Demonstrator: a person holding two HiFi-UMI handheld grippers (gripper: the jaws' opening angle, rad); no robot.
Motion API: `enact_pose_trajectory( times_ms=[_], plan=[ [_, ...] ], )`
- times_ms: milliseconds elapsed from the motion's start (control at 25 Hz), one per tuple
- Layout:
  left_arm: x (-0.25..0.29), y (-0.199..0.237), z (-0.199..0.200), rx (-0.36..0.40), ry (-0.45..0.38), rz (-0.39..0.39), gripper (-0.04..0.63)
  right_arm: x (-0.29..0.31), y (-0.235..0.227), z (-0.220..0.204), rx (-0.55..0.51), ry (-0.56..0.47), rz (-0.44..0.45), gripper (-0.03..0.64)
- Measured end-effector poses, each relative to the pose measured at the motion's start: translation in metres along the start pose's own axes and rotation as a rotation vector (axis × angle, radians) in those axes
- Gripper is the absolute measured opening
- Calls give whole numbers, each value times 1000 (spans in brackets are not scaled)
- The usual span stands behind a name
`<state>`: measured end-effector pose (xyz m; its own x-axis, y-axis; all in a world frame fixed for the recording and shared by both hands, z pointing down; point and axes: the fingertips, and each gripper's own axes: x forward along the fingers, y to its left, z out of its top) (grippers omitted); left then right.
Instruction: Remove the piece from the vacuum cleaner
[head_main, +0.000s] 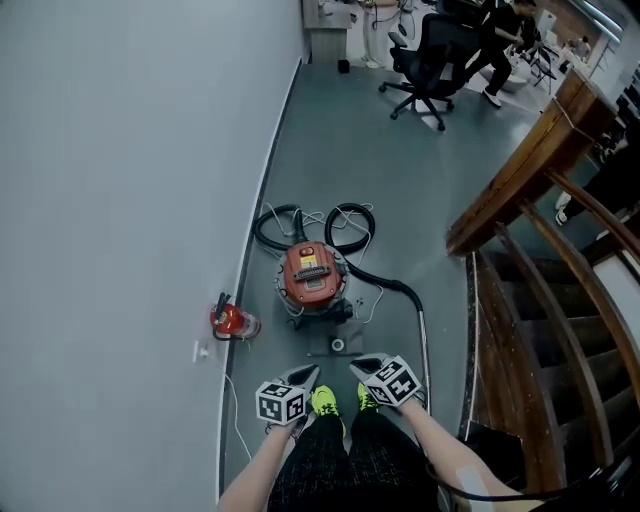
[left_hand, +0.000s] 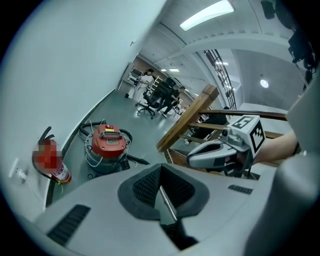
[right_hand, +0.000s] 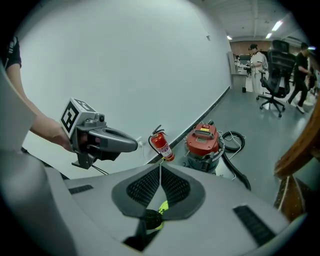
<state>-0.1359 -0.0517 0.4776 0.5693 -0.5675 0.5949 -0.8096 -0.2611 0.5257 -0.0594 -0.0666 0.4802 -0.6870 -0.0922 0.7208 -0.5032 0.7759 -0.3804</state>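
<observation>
Head view, looking steeply down at a grey floor (head_main: 420, 180). A plain pale wall (head_main: 110, 200) fills the left side, and its base runs as a long straight edge away from the person. A red fire extinguisher (head_main: 232, 320) stands against that edge.

Low in the frame, the left gripper (head_main: 308, 375) is held above the person's yellow-green shoes (head_main: 325, 400). Its jaws are pressed together with nothing between them.

Ahead of the shoes, the vacuum cleaner (head_main: 312, 278) stands on the floor near the wall. It has a red top on a metal drum. Its black hose (head_main: 345, 222) lies in loops behind it, then curves right to a metal wand (head_main: 424, 345) lying along the floor.

The right gripper (head_main: 362, 367) is just beside the left one. Its jaws are also closed on nothing, and both grippers are apart from the vacuum cleaner.

Right of the wand, a wooden stair railing (head_main: 520, 170) slants across the frame and hems in that side. Between the wall and the railing, the floor forms an open lane. Beyond the vacuum cleaner it widens towards a black office chair (head_main: 432, 60), well apart at the far end.
</observation>
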Motion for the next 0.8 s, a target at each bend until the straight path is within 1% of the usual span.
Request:
enact_pose_trajectory(
  times_ms=[280,400,520,680,800],
  plan=[
    [-20,-15,16,4,-31,-21,9,-20,16,15,4,-38,-6,21],
    [-29,-28,17,-5,-43,-33,9,-30,25,17,13,-55,-7,21],
    [-35,-39,17,7,-55,-40,9,-38,33,20,7,-79,-8,21],
    [-40,-49,15,10,-78,-36,9,-45,43,18,-2,-96,4,21],
    [-46,-56,13,16,-90,-18,9,-51,52,13,-14,-107,23,21]
  ],
)
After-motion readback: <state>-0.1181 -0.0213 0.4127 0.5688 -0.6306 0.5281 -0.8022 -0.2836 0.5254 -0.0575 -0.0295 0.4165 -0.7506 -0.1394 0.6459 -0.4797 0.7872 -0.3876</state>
